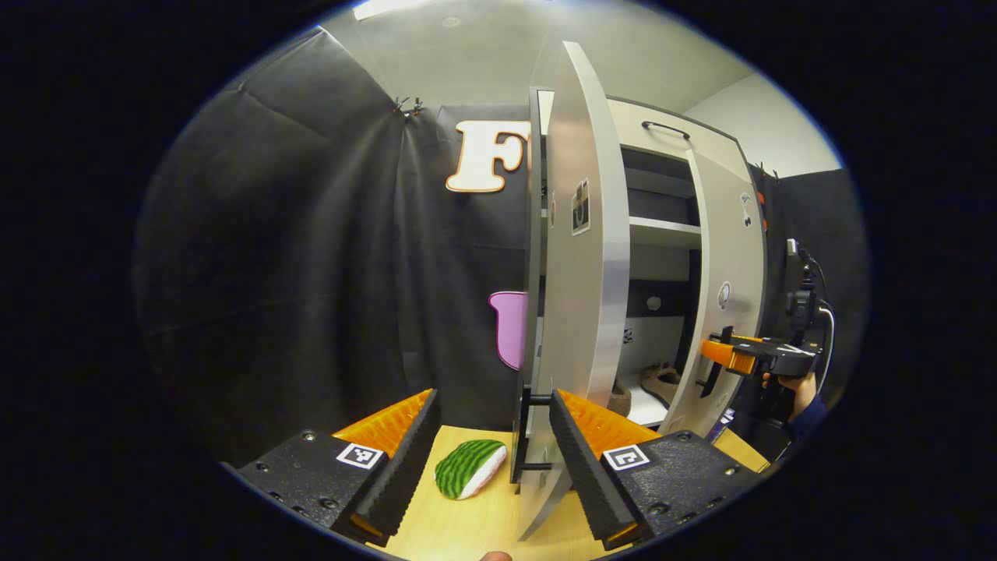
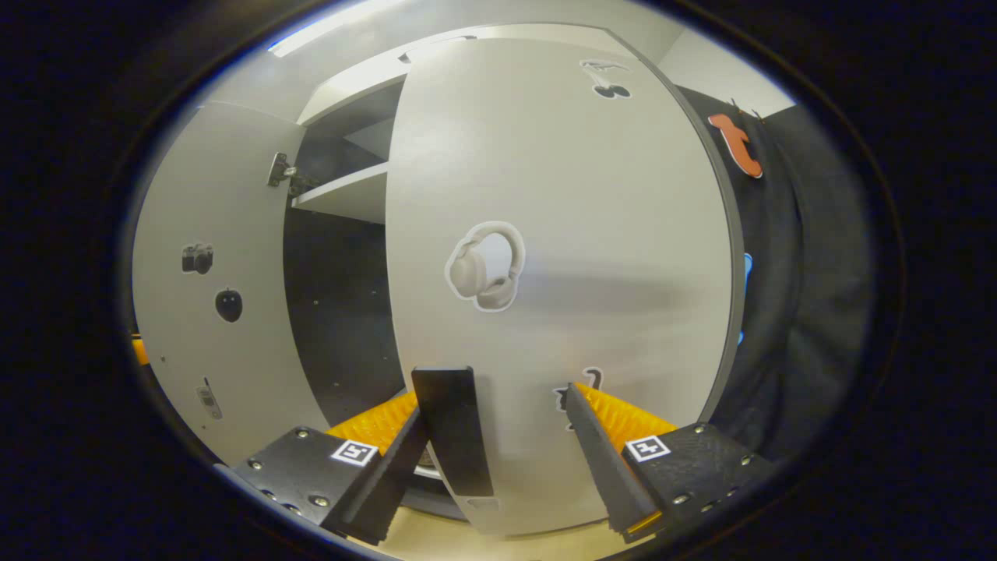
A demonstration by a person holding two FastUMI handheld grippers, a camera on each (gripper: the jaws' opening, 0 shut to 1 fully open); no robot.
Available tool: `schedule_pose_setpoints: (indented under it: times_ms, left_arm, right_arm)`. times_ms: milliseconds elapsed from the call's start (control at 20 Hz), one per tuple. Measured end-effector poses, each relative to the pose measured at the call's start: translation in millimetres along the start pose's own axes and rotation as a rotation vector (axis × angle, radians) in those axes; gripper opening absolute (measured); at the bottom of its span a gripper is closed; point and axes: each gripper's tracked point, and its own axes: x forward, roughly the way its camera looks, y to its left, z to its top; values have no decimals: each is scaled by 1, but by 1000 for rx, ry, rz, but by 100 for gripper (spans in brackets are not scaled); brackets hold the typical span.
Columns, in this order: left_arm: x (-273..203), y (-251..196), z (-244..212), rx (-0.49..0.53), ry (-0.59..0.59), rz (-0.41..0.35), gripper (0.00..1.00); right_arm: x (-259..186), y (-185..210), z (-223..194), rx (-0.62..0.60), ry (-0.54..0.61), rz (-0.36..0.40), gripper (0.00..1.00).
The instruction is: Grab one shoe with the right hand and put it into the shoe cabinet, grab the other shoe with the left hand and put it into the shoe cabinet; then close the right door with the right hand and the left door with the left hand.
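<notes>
The white shoe cabinet (image 1: 670, 140) stands with both doors partly open. On its bottom shelf lie two brown shoes (image 1: 660, 380). The left door (image 1: 580, 257) is edge-on before me, its black handle (image 1: 532, 436) low down just inside the right finger of my left gripper (image 1: 492, 401), which is open. The right gripper (image 1: 720, 351), held by a hand (image 1: 796, 389), is at the outer face of the right door (image 1: 728, 312). In the right gripper view the right door (image 2: 561, 234) looms close, its black handle (image 2: 453, 428) between the fingers of the open right gripper (image 2: 496, 397).
A watermelon-slice toy (image 1: 470, 467) lies on the wooden surface (image 1: 459, 522) left of the left door. Black cloth walls close in on the left and behind. The left door's inner face (image 2: 210, 296) is at the left of the right gripper view. An upper shelf (image 1: 662, 230) crosses the cabinet.
</notes>
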Motion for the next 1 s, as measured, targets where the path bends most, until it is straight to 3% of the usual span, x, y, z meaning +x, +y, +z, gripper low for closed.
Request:
schedule_pose_setpoints:
  times_ms: [50,100,200,250,300,350,500,650,700,750,800,850,1000]
  left_arm:
    - [0,-3,0,-9,0,-12,81]
    - [2,-7,0,-21,-1,-22,87]
    - [3,-16,0,-33,-2,-50,86]
    - [3,-20,-2,-35,1,-64,92]
    - [4,-26,-2,-31,1,-78,81]
    - [5,-33,-3,-26,0,-92,86]
    - [10,-53,-3,-14,-3,-136,81]
    - [16,-72,-4,-18,-5,-181,86]
    - [19,-79,-4,-19,-5,-196,81]
    - [20,-85,-5,-18,-6,-210,82]
    - [22,-89,-4,-15,-10,-216,92]
    - [23,-91,-6,-5,-14,-210,86]
    - [28,-94,-4,1,-23,-217,86]
  right_arm:
    - [-1,0,0,-4,-1,-2,100]
    - [-2,0,0,-7,-3,-1,98]
    - [-4,-1,4,-10,-11,6,100]
    - [-5,-1,6,-12,-14,9,100]
    - [-6,-1,7,-13,-16,12,100]
    - [-7,-2,10,-15,-20,14,100]
    - [-11,-4,14,-22,-36,15,100]
    - [-26,-15,18,-44,-59,-13,100]
    - [-31,-19,19,-44,-61,-21,100]
    - [-35,-23,20,-42,-63,-28,100]
    - [-39,-29,21,-40,-65,-37,98]
    - [-43,-34,22,-39,-68,-49,98]
    - [-56,-52,23,-34,-72,-86,97]
